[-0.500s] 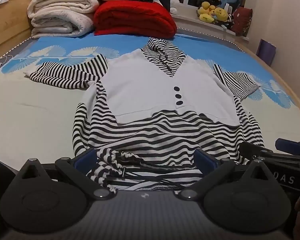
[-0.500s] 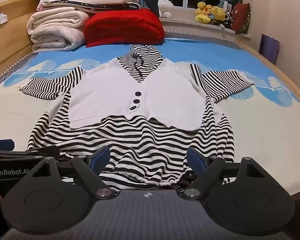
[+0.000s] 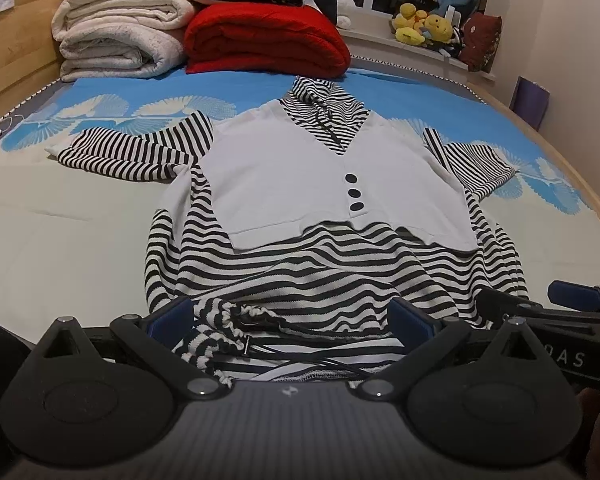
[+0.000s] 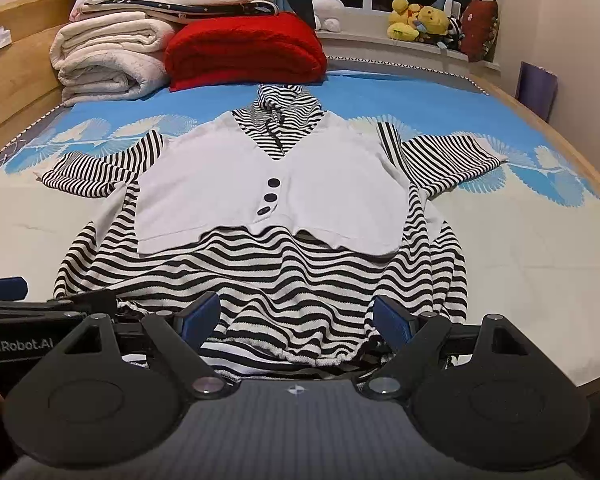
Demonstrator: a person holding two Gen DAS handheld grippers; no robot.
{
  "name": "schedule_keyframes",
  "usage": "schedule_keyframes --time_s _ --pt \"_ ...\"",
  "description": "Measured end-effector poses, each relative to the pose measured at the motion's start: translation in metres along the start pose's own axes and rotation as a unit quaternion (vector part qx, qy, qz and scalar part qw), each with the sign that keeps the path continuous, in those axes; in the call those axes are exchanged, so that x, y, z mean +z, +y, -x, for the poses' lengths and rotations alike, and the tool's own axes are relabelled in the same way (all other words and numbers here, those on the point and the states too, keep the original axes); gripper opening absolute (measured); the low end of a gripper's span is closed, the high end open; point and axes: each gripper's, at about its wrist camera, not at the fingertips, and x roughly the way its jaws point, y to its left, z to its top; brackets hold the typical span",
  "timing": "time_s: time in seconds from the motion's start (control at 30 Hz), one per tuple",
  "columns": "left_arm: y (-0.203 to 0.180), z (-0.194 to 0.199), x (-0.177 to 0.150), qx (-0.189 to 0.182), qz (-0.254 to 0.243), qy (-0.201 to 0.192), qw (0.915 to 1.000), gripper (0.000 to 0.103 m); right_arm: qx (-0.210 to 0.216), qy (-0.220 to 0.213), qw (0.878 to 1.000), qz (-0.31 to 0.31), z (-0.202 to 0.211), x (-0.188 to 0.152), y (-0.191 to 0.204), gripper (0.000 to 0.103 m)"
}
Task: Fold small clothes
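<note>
A black-and-white striped top with a white vest front and three dark buttons [image 3: 340, 184] [image 4: 268, 184] lies flat on the bed, collar away from me, sleeves spread to both sides. My left gripper [image 3: 292, 318] is open at the left part of the near hem, its blue pads either side of the bunched drawstring hem [image 3: 228, 328]. My right gripper [image 4: 298, 314] is open at the right part of the hem, fingers straddling the striped fabric. Each gripper shows at the other view's edge.
Folded white blankets [image 3: 116, 36] and a red blanket [image 3: 264, 40] are stacked at the head of the bed. Plush toys [image 3: 420, 26] sit on the window ledge. The wooden bed edge [image 4: 596, 384] runs close on the right.
</note>
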Motion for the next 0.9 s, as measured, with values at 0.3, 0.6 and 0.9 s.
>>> schedule_keyframes --time_s 0.3,0.6,0.9 --pt "0.0002 0.0010 0.0001 0.000 0.000 0.007 1.0000 0.103 -0.006 -0.028 1.000 0.001 0.0022 -0.0005 -0.0003 0.084" --pt "0.0003 0.0023 -0.0004 -0.007 0.004 -0.007 0.9999 0.103 0.013 -0.044 0.999 -0.022 0.0050 0.0017 -0.0038 0.082" --pt "0.0000 0.0026 -0.0002 -0.003 0.003 -0.003 1.0000 0.103 -0.001 -0.053 0.999 0.002 0.0058 0.0003 -0.0006 0.082"
